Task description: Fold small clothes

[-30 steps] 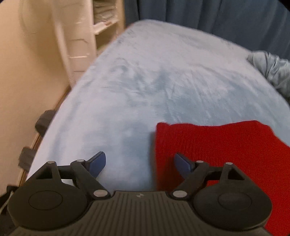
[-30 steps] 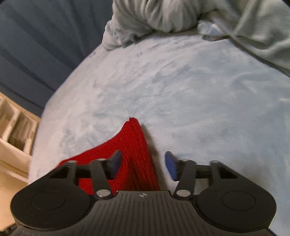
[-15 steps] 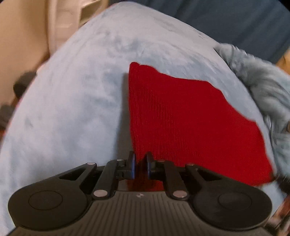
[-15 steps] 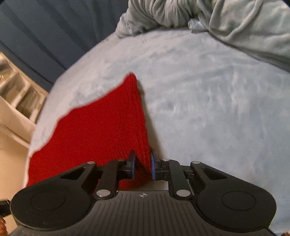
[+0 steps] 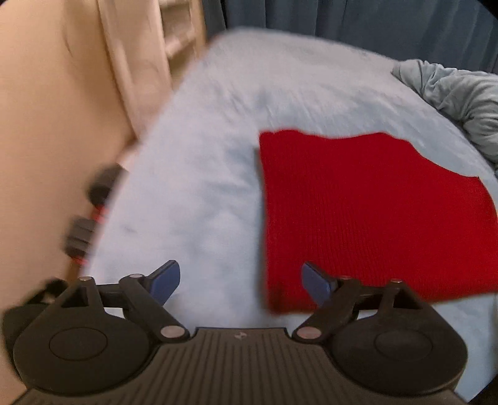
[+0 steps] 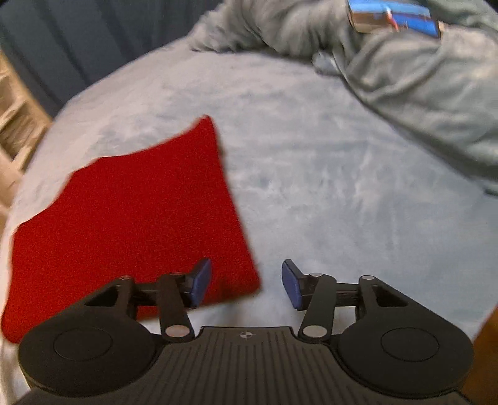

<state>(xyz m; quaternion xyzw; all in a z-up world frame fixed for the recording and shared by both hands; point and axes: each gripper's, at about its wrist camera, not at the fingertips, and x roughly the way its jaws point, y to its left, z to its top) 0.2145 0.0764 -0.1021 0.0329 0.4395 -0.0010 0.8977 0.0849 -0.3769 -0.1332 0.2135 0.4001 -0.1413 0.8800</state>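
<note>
A red knitted garment [image 5: 367, 212] lies flat in a folded rectangle on the pale blue bed cover [image 5: 199, 199]. My left gripper [image 5: 241, 282] hovers over the garment's near left corner, its jaws opening wide and free of the cloth. In the right wrist view the same red garment [image 6: 130, 224] fills the lower left. My right gripper [image 6: 246, 286] straddles its near right corner, jaws opening, pads clear of the fabric.
A crumpled grey blanket [image 6: 404, 62] is heaped along the far right of the bed, with a blue-and-silver item [image 6: 395, 15] on it. Dark blue curtains [image 5: 358, 18] hang behind. A pale shelf unit [image 5: 146, 56] and dark objects [image 5: 90, 212] stand beside the bed's left edge.
Both grippers pinched the near corners of the red garment half a second ago; now both have let go, opened and drawn back. The garment lies flat, folded over.
</note>
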